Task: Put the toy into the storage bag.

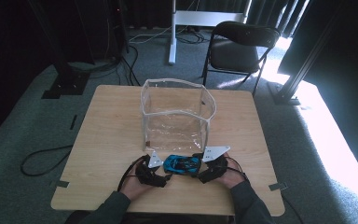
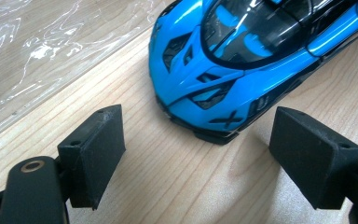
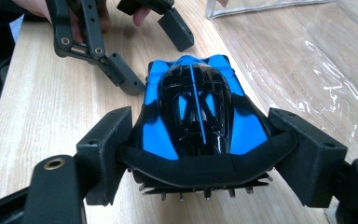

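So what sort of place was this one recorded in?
Probably a lab or studio set up for recording, not a home. A small wooden table stands on grey carpet between black curtains and dark metal frame posts, cables trail across the floor, and a black folding chair sits behind it.

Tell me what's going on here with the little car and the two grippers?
A person at a wooden table works a hand-held gripper in each hand on a blue toy car. The right hand-held gripper has its jaws closed on the car's rear end. The left hand-held gripper waits open just off the car's nose, not touching it. A clear plastic bag stands open right behind the car.
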A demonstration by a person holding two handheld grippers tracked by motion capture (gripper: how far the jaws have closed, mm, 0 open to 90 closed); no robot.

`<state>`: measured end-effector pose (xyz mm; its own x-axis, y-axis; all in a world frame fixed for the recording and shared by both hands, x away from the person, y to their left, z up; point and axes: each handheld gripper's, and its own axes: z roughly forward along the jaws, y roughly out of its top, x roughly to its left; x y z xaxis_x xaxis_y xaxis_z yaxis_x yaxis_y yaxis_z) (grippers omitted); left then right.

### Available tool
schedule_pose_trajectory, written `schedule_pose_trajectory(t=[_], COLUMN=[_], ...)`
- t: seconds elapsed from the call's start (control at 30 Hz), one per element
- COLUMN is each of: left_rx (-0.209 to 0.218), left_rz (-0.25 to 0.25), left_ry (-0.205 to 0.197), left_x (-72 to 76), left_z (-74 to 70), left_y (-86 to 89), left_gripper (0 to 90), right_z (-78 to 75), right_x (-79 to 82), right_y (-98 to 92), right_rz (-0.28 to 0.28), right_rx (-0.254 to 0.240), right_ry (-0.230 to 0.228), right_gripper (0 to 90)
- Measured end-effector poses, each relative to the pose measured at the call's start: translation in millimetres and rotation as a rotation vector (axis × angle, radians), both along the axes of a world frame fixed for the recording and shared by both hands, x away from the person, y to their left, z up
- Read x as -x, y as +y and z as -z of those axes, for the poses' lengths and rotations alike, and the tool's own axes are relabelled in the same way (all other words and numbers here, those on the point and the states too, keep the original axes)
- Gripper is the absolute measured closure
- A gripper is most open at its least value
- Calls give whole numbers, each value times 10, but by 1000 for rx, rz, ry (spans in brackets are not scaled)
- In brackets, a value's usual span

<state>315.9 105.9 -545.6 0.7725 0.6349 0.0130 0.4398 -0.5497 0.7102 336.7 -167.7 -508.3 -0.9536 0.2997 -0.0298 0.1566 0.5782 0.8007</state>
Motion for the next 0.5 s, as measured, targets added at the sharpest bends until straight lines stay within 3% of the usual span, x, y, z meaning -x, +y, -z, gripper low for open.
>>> schedule_pose_trajectory(t=[0.5], left_rx=[0], left_rz=[0], left_ry=[1], left_x=[0], left_z=[0], left_y=[0], left_gripper=[186], right_z=[-292], right_x=[-34], right_y=[-127], right_rz=[-20], right_rx=[-49], right_ry=[-22], right_gripper=[248])
